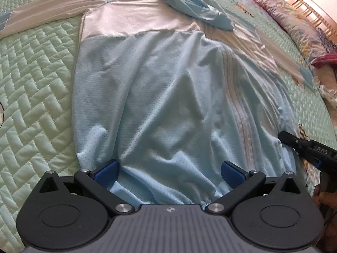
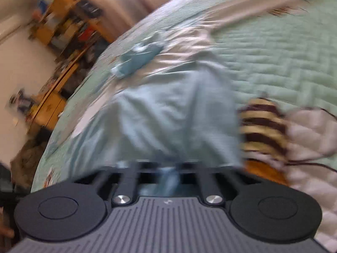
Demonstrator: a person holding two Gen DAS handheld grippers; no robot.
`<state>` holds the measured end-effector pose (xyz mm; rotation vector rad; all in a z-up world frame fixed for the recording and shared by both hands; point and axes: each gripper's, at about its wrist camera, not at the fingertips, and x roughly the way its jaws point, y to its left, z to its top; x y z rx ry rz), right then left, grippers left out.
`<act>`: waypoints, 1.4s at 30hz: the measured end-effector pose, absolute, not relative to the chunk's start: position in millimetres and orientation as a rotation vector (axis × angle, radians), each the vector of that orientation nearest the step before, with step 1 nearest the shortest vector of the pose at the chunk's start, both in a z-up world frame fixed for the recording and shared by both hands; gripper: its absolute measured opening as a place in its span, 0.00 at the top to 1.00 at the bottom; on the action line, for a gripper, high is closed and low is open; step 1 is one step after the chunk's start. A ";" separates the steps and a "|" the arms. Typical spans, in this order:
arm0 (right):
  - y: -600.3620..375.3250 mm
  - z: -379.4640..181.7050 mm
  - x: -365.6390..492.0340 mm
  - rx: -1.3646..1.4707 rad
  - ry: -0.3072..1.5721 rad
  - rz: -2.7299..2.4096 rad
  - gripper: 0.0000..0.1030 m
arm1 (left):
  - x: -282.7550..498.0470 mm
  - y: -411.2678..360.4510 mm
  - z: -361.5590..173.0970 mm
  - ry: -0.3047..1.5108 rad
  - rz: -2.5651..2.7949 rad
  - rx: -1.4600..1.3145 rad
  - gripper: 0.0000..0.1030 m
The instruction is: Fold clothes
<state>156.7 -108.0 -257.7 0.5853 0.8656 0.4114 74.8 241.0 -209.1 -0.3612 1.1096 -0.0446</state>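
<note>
A light blue and white zip-up jacket (image 1: 168, 94) lies spread on a quilted green bedspread (image 1: 38, 73), its hood (image 1: 195, 6) at the far end. My left gripper (image 1: 169, 170) is open at the near hem, and the fabric lies between its blue pads (image 1: 107, 172). My right gripper (image 1: 283, 136) reaches in at the jacket's right edge. The right wrist view is blurred: there the right gripper (image 2: 168, 166) has its jaws drawn together on a bunch of blue cloth of the jacket (image 2: 168, 109), which hides its fingertips.
A white sleeve (image 1: 42, 14) stretches out to the far left. Floral bedding (image 1: 294, 21) is piled along the bed's right side. A bee print (image 2: 263, 126) marks the bedspread. Cluttered wooden shelves (image 2: 69, 21) stand beyond the bed. A hand (image 1: 326, 200) shows at the right edge.
</note>
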 end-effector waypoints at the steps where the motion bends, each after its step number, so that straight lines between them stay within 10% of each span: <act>1: -108.8 -256.4 154.8 0.599 0.864 0.415 0.96 | 71.5 241.7 -206.1 1.098 -0.046 -0.365 0.01; 5: -96.7 -247.8 141.5 0.579 0.854 0.445 0.72 | 55.7 235.8 -180.2 1.019 -0.089 -0.393 0.01; 42: -91.4 -248.8 96.8 0.601 0.777 0.512 0.59 | 179.6 265.3 -167.6 0.956 -0.033 -0.390 0.01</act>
